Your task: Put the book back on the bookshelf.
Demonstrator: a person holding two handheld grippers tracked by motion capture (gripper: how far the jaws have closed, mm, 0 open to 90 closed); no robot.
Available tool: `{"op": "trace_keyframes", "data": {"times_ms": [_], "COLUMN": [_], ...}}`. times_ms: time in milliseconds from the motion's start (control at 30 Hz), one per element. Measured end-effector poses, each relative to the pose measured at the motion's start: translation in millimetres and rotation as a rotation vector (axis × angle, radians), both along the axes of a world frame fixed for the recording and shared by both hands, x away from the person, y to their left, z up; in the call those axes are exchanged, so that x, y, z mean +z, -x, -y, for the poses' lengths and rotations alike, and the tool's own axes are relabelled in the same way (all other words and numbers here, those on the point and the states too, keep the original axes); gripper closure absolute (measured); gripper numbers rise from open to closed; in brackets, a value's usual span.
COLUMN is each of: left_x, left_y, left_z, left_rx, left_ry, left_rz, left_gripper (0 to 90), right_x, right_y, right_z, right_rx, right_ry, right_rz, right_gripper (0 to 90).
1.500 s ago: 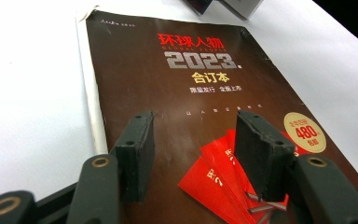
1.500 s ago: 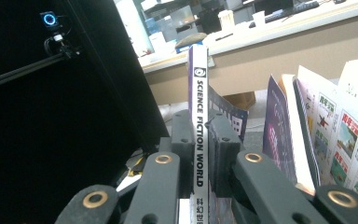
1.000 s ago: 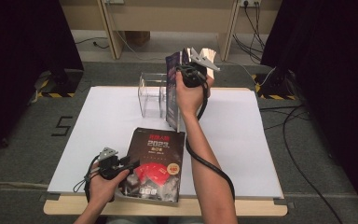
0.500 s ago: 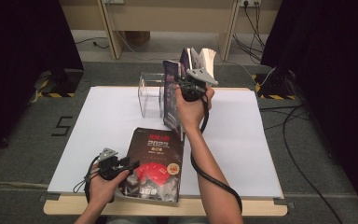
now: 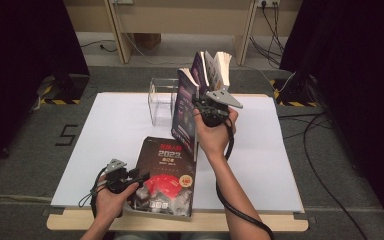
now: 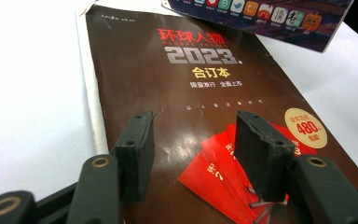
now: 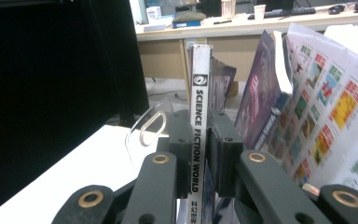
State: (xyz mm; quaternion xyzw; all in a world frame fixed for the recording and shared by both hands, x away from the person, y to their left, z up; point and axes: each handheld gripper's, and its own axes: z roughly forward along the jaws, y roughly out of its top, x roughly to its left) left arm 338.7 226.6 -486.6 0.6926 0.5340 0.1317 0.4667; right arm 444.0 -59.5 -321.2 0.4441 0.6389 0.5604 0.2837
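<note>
Brown magazine (image 6: 200,116) cover: red Chinese title 环球人物, below it small "GLOBAL PEOPLE", barely legible; big grey "2023"; yellow 合订本; small white line beneath, hard to read. Round cream badge (image 6: 306,129) at cover's right: "480". Spine (image 7: 199,130) of upright magazine: "SCIENCE FICTION WORLD", white on black, read top down. Floor (image 5: 67,134) left of table: mark like "5".

The right gripper (image 7: 199,154) has its fingers (image 7: 179,140) around the upright white spine of a magazine (image 7: 200,121), having just been opening; fanned colourful pages (image 7: 326,102) stand alongside, a clear stand (image 7: 144,130) behind.
</note>
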Motion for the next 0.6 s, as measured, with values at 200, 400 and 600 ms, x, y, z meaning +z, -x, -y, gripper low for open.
{"op": "trace_keyframes", "data": {"times_ms": [200, 400, 600], "left_x": [-0.1, -0.2, 0.0], "left_y": [-0.1, 0.2, 0.4], "left_z": [0.8, 1.6, 2.1], "left_rx": [-0.003, -0.003, -0.004], "left_ry": [-0.001, 0.003, 0.005], "left_rz": [0.001, -0.001, -0.001], "left_gripper": [47.1, 47.1, 47.2], "right_x": [-2.8, -7.1, -4.1], "right_y": [9.4, 11.8, 8.7], "right_z": [8.8, 16.7, 20.5], "right_rx": [0.008, -0.007, -0.018], "right_ry": [0.012, 0.020, 0.009], "right_rz": [-0.038, -0.084, -0.109], "right_gripper": [78.7, 76.5, 71.0]}}
